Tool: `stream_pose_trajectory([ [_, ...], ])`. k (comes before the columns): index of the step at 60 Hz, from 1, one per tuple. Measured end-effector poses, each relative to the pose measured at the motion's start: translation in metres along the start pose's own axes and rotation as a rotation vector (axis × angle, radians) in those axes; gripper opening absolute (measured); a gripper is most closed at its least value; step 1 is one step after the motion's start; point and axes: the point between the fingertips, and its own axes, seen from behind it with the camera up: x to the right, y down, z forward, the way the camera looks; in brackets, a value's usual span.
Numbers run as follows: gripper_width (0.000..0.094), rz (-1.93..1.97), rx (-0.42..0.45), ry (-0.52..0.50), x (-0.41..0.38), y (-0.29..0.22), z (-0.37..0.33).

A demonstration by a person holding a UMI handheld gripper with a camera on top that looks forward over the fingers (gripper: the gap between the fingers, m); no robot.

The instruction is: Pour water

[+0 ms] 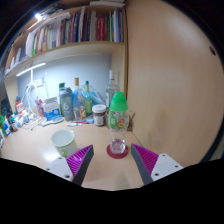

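Tongs (118, 160) wide open, empty; small clear glass cup (118, 147) between fingers, green-capped clear plastic bottle (118, 113) at 12 o'clock — bumping cup risks tipping

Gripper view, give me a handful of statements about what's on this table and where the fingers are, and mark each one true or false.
1. A bottle with a green cap stands just beyond the gripper. True.
2. The fingers are shut on the bottle. False: the fingers are open and grip nothing; the bottle stands ahead of them.
3. A small cup with a green rim stands on the table, off to one side of the fingers. True.
4. The shelf on the wall is bare. False: it holds a row of books.
5. The bottle with a green cap is the only bottle in view. False: several more bottles stand behind it, by the wall.
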Motion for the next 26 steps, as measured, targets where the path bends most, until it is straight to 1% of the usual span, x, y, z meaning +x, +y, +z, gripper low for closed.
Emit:
stream_pose_trajectory([
  [13, 0.0840, 0.044, -0.022, -0.014, -0.058, 0.002, -0.157],
  [26, 0.0842, 0.055, -0.048, -0.062, -0.114, 0.003, -0.273],
])
